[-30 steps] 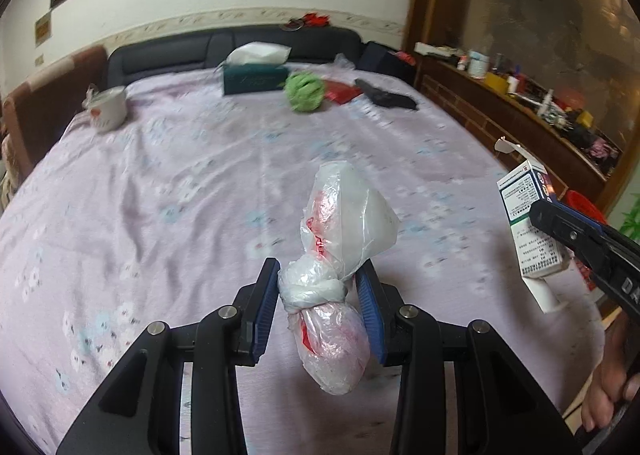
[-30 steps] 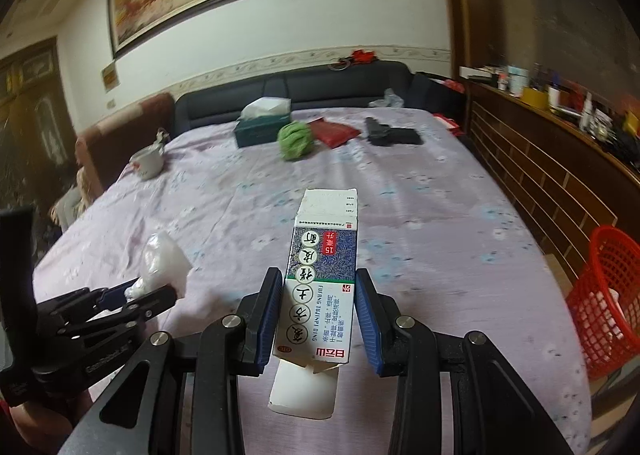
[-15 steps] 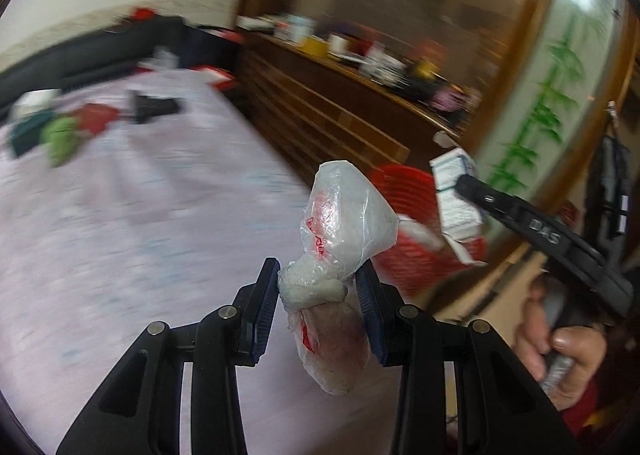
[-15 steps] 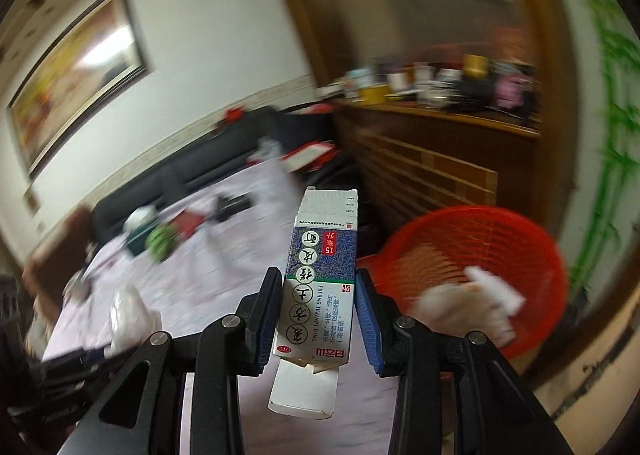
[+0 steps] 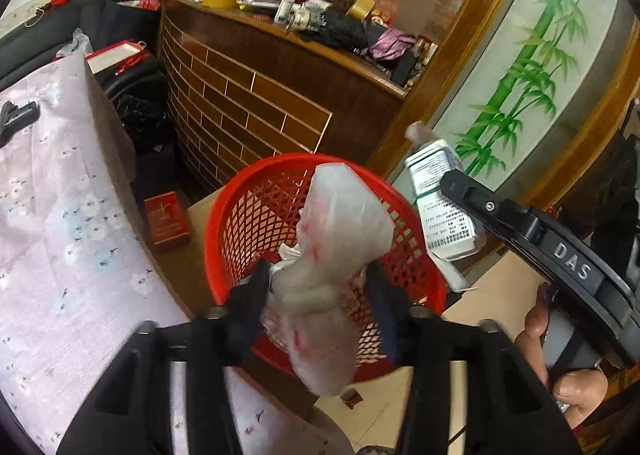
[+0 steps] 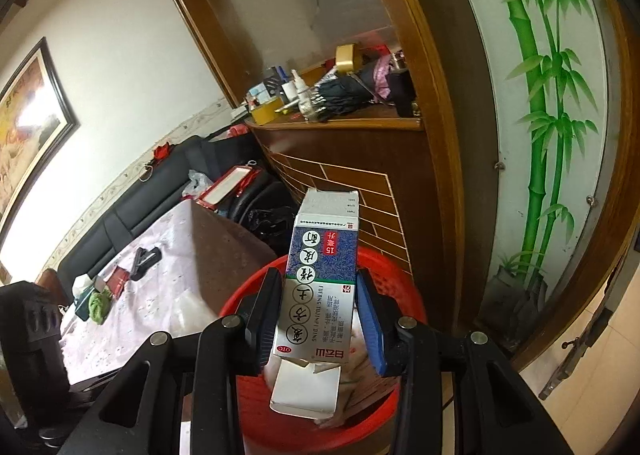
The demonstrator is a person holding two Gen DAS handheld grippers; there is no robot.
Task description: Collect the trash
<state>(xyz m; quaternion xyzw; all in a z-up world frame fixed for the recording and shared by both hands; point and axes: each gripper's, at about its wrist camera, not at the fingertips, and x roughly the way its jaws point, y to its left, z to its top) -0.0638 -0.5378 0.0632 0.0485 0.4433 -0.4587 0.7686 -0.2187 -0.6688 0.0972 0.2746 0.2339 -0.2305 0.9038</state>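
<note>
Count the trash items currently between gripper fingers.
2. A knotted plastic bag sits between the left gripper fingers; a medicine box between the right gripper fingers. Both hang over the red basket.
</note>
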